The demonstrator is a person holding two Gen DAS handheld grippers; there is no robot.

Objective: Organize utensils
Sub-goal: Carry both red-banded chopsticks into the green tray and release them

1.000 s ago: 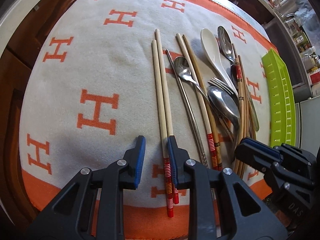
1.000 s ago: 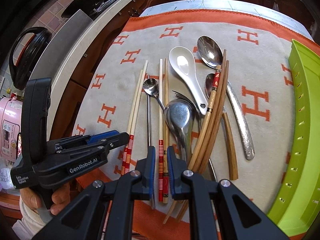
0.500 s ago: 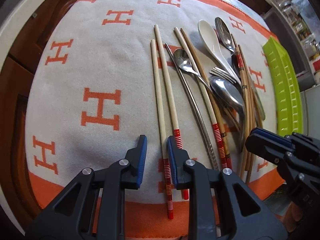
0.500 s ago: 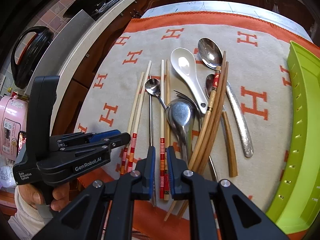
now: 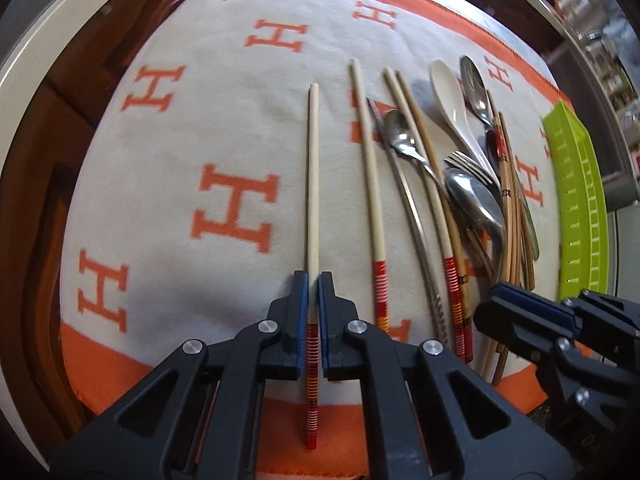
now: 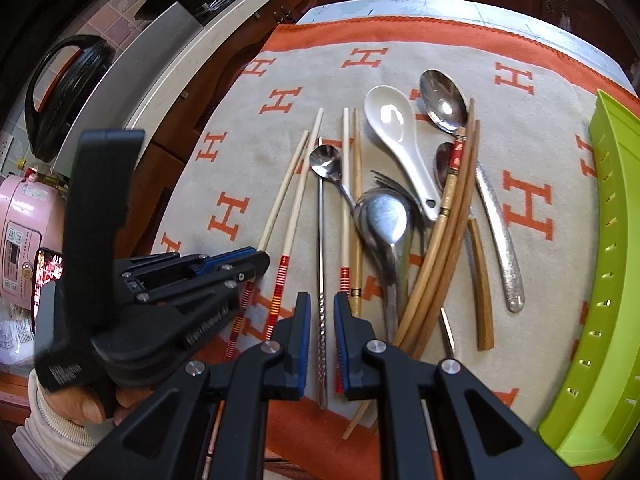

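My left gripper (image 5: pixel 313 280) is shut on a pale chopstick with a red striped end (image 5: pixel 313 184), which lies to the left of its twin (image 5: pixel 370 176) on the beige and orange cloth (image 5: pixel 168 184). In the right wrist view the left gripper (image 6: pixel 260 258) shows at the left. My right gripper (image 6: pixel 322 300) is slightly open around a twisted metal chopstick (image 6: pixel 321 280), not closed on it. Right of it lie another striped chopstick pair (image 6: pixel 345 216), a small spoon (image 6: pixel 326 162), a large steel spoon (image 6: pixel 384 220), a white ceramic spoon (image 6: pixel 394 132) and brown chopsticks (image 6: pixel 448 232).
A lime green tray (image 6: pixel 604 280) stands at the right edge of the cloth; it also shows in the left wrist view (image 5: pixel 580 200). A silver-handled spoon (image 6: pixel 500 240) and a wooden handle (image 6: pixel 482 288) lie near it. A pink appliance (image 6: pixel 20 232) and a black lidded pot (image 6: pixel 60 92) stand left of the table.
My left gripper has closed on the leftmost striped chopstick and shifted it left, away from its twin. My right gripper has moved from the striped pair to over the metal chopstick and opened a little.
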